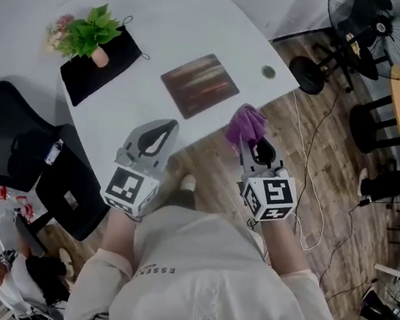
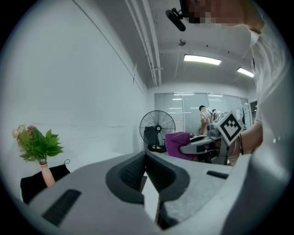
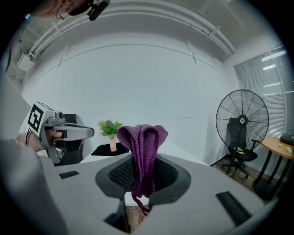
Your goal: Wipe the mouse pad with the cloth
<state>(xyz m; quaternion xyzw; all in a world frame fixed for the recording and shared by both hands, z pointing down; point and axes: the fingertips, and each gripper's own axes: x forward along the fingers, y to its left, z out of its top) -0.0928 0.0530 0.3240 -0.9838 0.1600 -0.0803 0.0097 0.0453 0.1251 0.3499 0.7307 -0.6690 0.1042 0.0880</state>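
The mouse pad [image 1: 199,85] lies flat in the middle of the white worktop [image 1: 169,17]. It is a dark rectangle with reddish streaks, and its long axis runs roughly parallel to the worktop's near edge, towards the right corner.

Your right tongs [image 1: 249,142] [image 3: 143,167] are clamped on the purple cloth [image 1: 246,125] [image 3: 142,151]. It is folded double, with the fold bunched above the pads and a loose end hanging below them. You are holding the cloth just off the near edge, over the wooden floor [image 1: 317,173]. It is near the pad's closest corner but clear of it.

Your left tongs [image 1: 166,124] [image 2: 146,158] are closed with nothing between them, and they also sit over the near edge.

Towards the far left corner, a small pinkish vase [image 1: 100,57] holds a green leafy plant [image 1: 92,31] and stands on a black mat [image 1: 101,74]. A round grommet [image 1: 268,72] is set into the worktop by the right corner.

The pale shirt [image 1: 202,297] has print starting "ESSE"; I cannot read the rest. Each marker cube [image 1: 130,186] carries a black-and-white square pattern.
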